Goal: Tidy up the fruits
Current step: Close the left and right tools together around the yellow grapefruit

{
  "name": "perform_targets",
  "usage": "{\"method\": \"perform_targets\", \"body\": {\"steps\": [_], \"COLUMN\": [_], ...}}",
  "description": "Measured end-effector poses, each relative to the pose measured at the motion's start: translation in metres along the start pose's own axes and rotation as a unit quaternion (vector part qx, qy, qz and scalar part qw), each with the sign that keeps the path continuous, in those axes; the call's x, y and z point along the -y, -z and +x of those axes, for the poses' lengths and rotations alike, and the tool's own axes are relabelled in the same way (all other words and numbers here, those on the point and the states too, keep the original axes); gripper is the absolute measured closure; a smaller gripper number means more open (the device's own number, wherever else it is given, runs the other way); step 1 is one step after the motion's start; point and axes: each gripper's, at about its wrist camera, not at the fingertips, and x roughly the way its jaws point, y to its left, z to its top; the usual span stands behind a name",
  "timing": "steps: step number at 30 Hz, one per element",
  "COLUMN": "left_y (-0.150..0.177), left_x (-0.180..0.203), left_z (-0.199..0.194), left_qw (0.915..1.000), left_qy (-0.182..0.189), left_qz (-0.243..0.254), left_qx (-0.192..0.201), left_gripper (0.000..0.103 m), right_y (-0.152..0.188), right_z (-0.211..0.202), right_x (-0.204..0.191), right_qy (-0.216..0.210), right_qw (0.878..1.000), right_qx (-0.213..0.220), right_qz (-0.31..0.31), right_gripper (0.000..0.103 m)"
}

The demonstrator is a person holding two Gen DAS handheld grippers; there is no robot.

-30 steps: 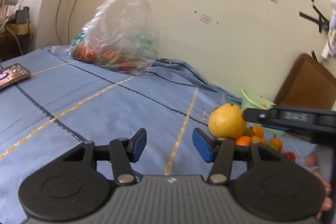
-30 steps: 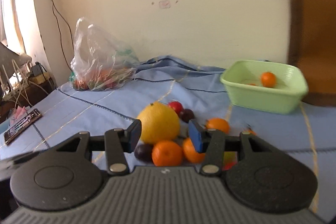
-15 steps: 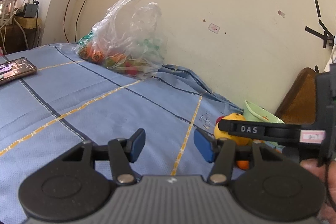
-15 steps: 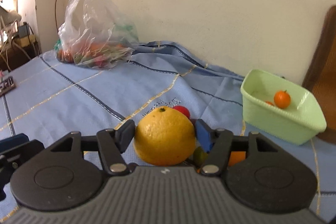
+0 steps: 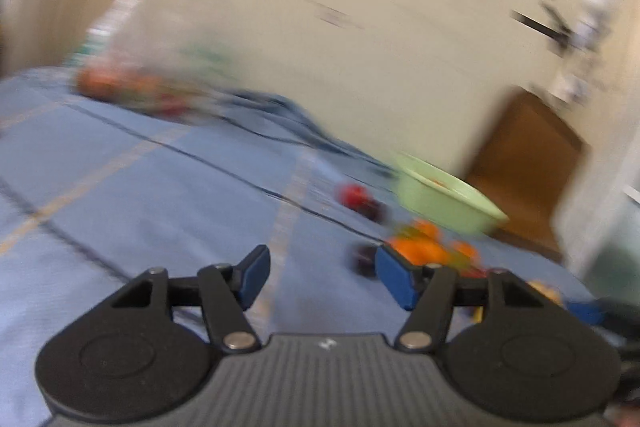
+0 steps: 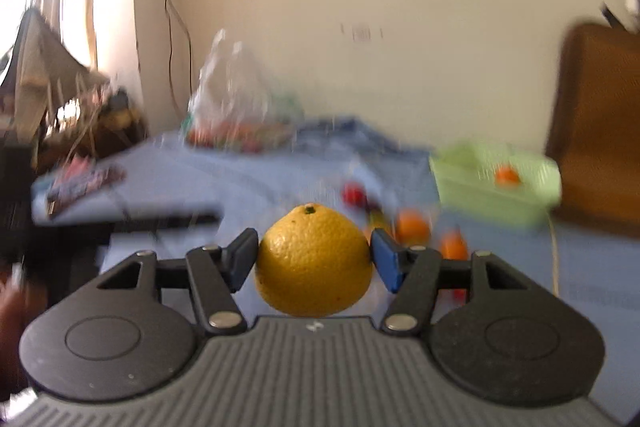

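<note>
The right gripper (image 6: 313,259) clamps a large yellow citrus fruit (image 6: 314,263) between its blue pads, one pad pressed to each flank near the widest part, and the fruit hangs clear of the blue checked cloth (image 6: 248,179), stem scar up. The step in hand looks like carrying it to the pale green basin (image 6: 496,191), which sits off to the right near the wall with one small orange (image 6: 507,174) inside. To do it well, keep the grip even and the wrist level, because a round, heavy fruit held only at two points can roll out forward. Travel over the loose pile of small oranges (image 6: 412,227) rather than through it, then lower the fruit into the basin before letting go, clear of the orange already there. The skin is pebbled, bright yellow and firm-looking, with a slightly pointed top. The left gripper (image 5: 320,277) has just been widening its jaws; they stand about half apart with nothing between them, low over the cloth beside the pile (image 5: 420,243). Both views are blurred.
</note>
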Motion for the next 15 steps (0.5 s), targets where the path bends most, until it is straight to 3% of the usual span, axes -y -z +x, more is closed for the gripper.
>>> {"method": "perform_targets", "body": {"steps": [3, 7, 11, 15], "left_y": [0.002, 0.007, 0.014, 0.016], "left_x": [0.013, 0.031, 0.048, 0.053], "left_z": [0.004, 0.008, 0.01, 0.012], "left_qw": [0.9958, 0.977, 0.97, 0.9663], "left_qy": [0.075, 0.183, 0.196, 0.2], "left_qz": [0.023, -0.009, 0.003, -0.002], "left_qx": [-0.048, -0.11, -0.144, -0.162], "left_gripper": [0.04, 0.04, 0.04, 0.026], "right_y": [0.028, 0.039, 0.04, 0.047], "right_z": [-0.005, -0.013, -0.017, -0.028], "right_x": [0.005, 0.013, 0.01, 0.008], "right_qy": [0.015, 0.003, -0.014, -0.012], "right_qw": [0.999, 0.999, 1.0, 1.0], "right_qx": [-0.024, -0.014, -0.017, -0.016], "right_qz": [0.02, 0.044, 0.017, -0.019], "right_gripper": [0.039, 0.037, 0.036, 0.026]}}
